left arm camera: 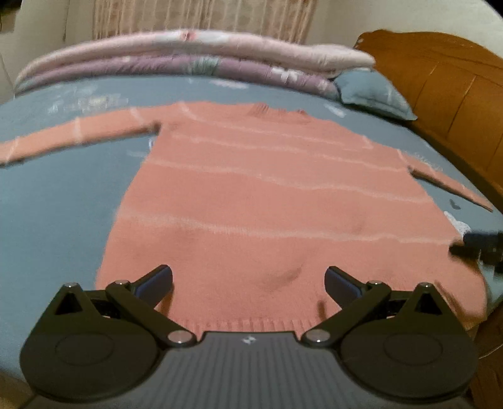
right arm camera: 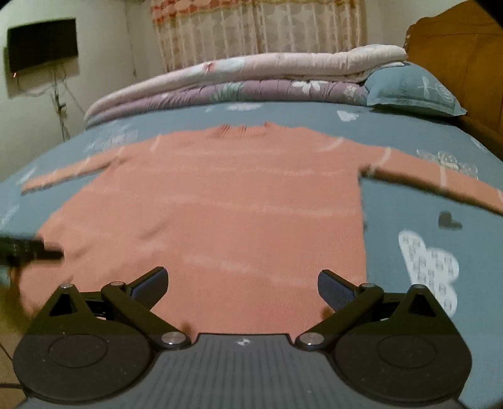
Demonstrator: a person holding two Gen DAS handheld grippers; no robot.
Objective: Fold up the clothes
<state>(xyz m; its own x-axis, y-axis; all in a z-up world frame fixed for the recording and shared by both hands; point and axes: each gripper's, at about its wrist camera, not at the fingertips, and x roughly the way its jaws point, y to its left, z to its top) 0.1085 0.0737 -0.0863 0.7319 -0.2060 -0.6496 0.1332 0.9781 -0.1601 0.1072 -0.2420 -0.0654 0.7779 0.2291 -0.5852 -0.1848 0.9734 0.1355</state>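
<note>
**Inspector:** Firstly, the grippers. How did they stand?

**Assistant:** Left gripper (left arm camera: 248, 283) had its fingers spread wide apart with nothing between them; it hung over the sweater's hem. Right gripper (right arm camera: 242, 284) was likewise spread wide and empty, also over the hem. Each showed at the edge of the other's view as a dark blur, so the two were side by side along the near edge of the garment, apart from one another.

**Inspector:** And the sweater?

**Assistant:** Sweater (left arm camera: 267, 201) was salmon pink with thin pale stripes. It lay flat on the bed (right arm camera: 408, 195), hem nearest the grippers, collar farthest. Both sleeves were stretched out sideways from the shoulders. A few shallow creases showed low on the body in the left view. Whether either gripper touched the cloth, I could not tell.

**Inspector:** The surface beneath?

**Assistant:** A blue-grey sheet with pale printed patterns, showing on both sides of the sweater and beyond the collar.

**Inspector:** Farther back?

**Assistant:** Folded quilts (right arm camera: 251, 78), one pinkish on one purple, lay stacked across the far side of the bed. A blue pillow (right arm camera: 411, 91) rested just beside them, against the wooden headboard (left arm camera: 446, 88). Behind the quilts hung a patterned curtain (right arm camera: 257, 28). A dark panel (right arm camera: 42, 42) was fixed to the wall at the left of the right view, with cords trailing below it.
</note>
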